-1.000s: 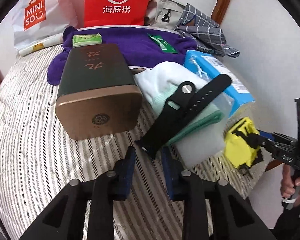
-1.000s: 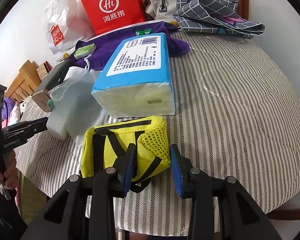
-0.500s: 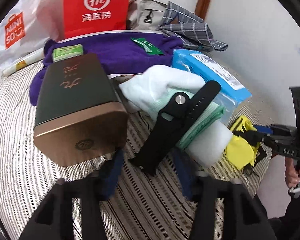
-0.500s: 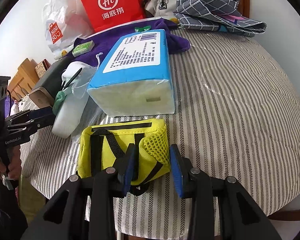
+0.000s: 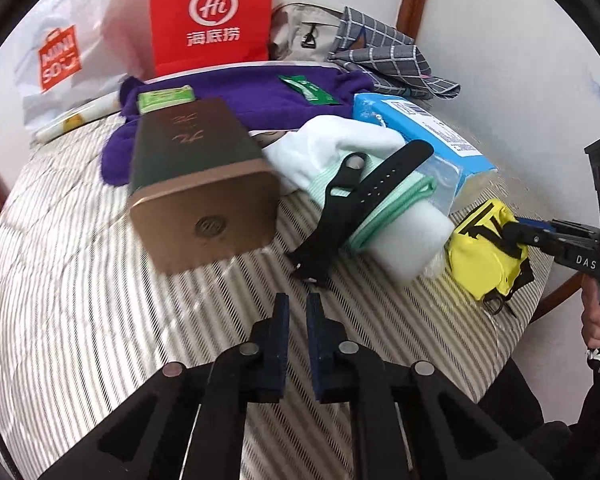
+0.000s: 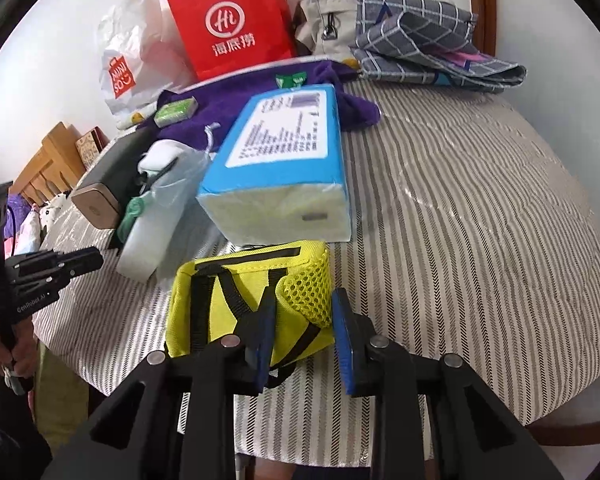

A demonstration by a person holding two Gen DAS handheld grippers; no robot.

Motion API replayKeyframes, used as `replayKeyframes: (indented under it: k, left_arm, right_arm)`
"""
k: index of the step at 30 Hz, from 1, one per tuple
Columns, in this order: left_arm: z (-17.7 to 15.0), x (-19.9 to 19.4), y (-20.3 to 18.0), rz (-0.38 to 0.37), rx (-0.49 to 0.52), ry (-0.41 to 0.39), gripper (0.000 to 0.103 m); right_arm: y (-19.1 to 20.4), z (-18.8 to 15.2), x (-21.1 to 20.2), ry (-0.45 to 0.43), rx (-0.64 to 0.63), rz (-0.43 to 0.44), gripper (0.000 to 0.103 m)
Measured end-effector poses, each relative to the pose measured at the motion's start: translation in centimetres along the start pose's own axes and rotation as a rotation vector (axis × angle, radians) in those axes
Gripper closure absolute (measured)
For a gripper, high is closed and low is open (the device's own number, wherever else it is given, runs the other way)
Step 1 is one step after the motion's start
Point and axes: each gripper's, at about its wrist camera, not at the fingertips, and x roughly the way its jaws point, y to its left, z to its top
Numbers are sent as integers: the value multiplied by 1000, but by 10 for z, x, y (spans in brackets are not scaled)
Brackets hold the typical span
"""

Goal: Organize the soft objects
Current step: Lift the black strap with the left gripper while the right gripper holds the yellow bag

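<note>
I am holding my left claw (image 5: 296,312) low over the striped tablecloth (image 5: 80,280), its blue pads drawn nearly together and clenched on nothing, the jaws having just been closing with only bare cloth beneath them. Just ahead of its tips the lower end of a black watch strap (image 5: 352,208) is lying, running up and away to the right across a folded mint-edged cloth (image 5: 384,208) and a white foam block (image 5: 408,244). Ahead and to the left a dark green tin with a bronze base (image 5: 204,196) is resting on its side, and beyond it a purple towel (image 5: 252,96) is spreading toward a red paper bag (image 5: 212,16) against the wall. My right claw (image 6: 302,328) is reaching over the near edge of the table, its jaws having just been closing around the yellow pouch (image 6: 236,300); the mesh corner of the pouch is sitting between the pads, the left pad is pressing against the fabric, while I cannot tell whether the right pad is touching it. Directly ahead of that claw, just beyond the pouch, a blue tissue pack (image 6: 288,148) is lying flat, and far ahead to the right a grey checked cloth (image 6: 428,40) is bunching by the wall. My hand (image 5: 596,320) is gripping the right claw's handle
</note>
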Motion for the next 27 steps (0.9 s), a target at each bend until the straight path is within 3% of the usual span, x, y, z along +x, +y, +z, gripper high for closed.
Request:
replayKeyframes:
  k: [5,7,8,9,10,11,14,17,19,21,22,23,24,27]
  left_arm:
    - [-6,-10,4,36,-33,-2,94]
    - [-4,-12,4,24,-39,-9,93]
    - [-1,-12,3,15,-42,-8,91]
    - [1,-10,2,6,-40,-7,80]
    - [4,-7,-1,-5,-29,-7,63]
    - [6,-6,-3,-5,-20,-8,56]
    - [13,5,-14,9,37,-7,53]
    - [19,16,-18,1,62,11,53]
    - [23,21,-19,2,72,16,53]
    - [26,28,-16,-4,74,18,53]
    - [26,31,-15,-11,71,21,55]
    - [27,34,-14,-27,71,25,61]
    - [26,35,-14,-27,73,27,77]
    - [23,33,-14,-19,78,12,82]
  right_arm:
    - [3,-1,2,22,-17,-1,74]
    - [1,-2,0,18,-12,10,67]
    - [0,-2,-1,14,-10,15,56]
    - [-1,-1,-2,4,-9,18,45]
    - [-1,0,-1,1,-10,16,40]
    - [-1,0,0,2,-14,12,39]
    - [-2,2,11,24,-25,11,39]
    - [1,0,26,75,-39,32,41]
    - [6,-2,28,56,-76,19,51]
    - [8,-3,28,50,-94,20,75]
    - [6,-2,28,51,-89,13,75]
    - [4,-1,27,52,-80,25,76]
    - [2,-1,26,50,-66,43,77]
    - [-5,0,16,33,-45,49,77]
